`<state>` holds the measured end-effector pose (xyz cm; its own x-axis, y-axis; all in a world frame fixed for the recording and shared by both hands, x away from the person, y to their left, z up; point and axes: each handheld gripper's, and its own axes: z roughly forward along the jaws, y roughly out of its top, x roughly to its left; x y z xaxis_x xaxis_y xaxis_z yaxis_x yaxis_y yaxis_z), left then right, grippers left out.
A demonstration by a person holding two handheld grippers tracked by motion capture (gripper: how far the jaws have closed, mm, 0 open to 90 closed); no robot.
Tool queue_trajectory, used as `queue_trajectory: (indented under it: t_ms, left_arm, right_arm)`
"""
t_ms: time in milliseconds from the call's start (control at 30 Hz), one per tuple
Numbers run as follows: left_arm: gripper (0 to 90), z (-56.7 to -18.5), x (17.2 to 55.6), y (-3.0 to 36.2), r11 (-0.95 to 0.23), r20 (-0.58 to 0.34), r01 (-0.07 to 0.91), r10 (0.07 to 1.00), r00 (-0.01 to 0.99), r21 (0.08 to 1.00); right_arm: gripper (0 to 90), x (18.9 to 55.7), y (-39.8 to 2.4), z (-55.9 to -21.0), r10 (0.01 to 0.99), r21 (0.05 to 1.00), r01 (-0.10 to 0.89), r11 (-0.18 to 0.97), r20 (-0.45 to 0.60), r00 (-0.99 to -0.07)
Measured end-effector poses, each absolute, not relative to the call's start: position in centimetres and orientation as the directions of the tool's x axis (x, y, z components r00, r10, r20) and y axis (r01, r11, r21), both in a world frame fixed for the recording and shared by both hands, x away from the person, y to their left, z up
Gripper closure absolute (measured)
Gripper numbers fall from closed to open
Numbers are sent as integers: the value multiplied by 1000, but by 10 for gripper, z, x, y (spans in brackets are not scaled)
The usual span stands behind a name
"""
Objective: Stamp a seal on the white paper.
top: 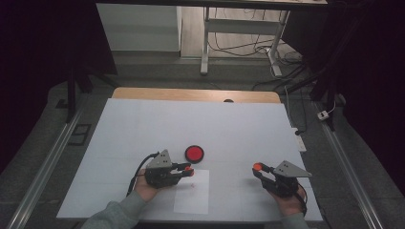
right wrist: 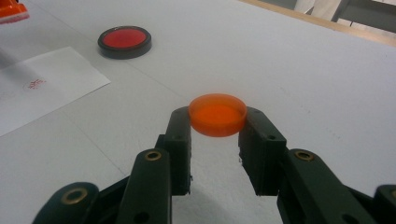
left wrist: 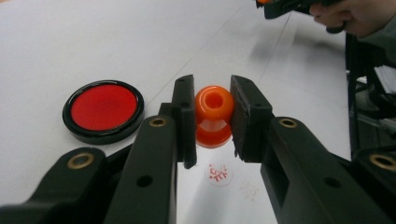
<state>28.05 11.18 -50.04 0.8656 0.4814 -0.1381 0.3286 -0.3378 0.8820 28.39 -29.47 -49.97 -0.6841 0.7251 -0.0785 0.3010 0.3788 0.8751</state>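
We have the left gripper [left wrist: 212, 116] clamped on a glossy orange plastic stamp [left wrist: 213, 115], pads pressed to both its sides, and it hangs just above the white sheet of paper [top: 193, 191]. On that paper, right under the stamp, sits a small red stamped mark [left wrist: 218, 173]. Just beyond the paper's far edge lies the round black-rimmed red ink pad [top: 194, 153]. Well to the right of the paper, our right gripper [right wrist: 217, 119] pinches a shallow round orange plastic cap [right wrist: 217, 114] over the white table [top: 248, 124].
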Motion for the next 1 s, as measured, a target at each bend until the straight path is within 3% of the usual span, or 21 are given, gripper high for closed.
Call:
queue_trajectory:
  t_ms: [367,1000]
  left_arm:
    - [725,-485,284,125,-267,-181,343,488,854,901]
    - [725,-481,286,127,-267,-188,352,490,851,897]
  right_arm:
    - [645,285,-296,-500,727,876,301,376,-77,-682]
    - [645,284,-294,-500,724,875,300,380,-80,-685]
